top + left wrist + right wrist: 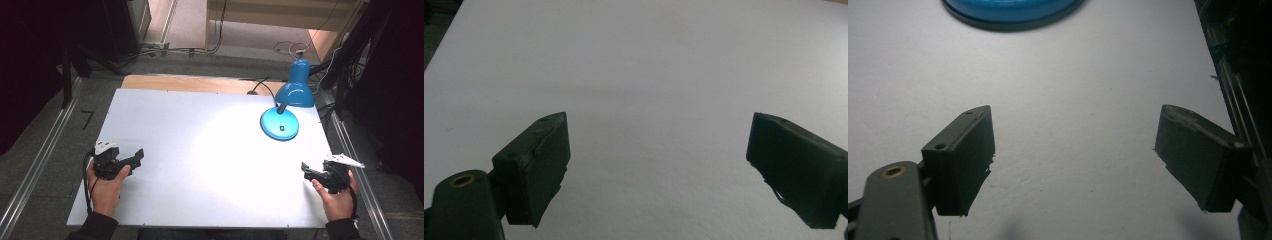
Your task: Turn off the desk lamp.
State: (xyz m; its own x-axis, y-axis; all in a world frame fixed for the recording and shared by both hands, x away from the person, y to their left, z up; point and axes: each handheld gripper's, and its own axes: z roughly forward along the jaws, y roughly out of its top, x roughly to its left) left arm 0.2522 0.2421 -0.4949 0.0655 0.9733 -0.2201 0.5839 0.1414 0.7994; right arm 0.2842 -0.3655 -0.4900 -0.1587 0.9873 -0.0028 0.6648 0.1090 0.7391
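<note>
While resting low at opposite table (200, 150) edges: left gripper (135, 159), jaws wide, nothing between; right gripper (306, 170), jaws wide, nothing between. Blue lamp (287, 102) standing far right, nearest right gripper, untouched.

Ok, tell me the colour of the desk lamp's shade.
Blue, like its round base; the desk lamp shows best in the high view.

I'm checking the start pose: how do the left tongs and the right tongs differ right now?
The left tongs sit near the white table's left edge, the right tongs near its right edge. The right tongs are closer to the blue desk lamp, whose round base lies ahead of them; the left tongs face bare table. Both are open, empty and held low over the tabletop.
</note>
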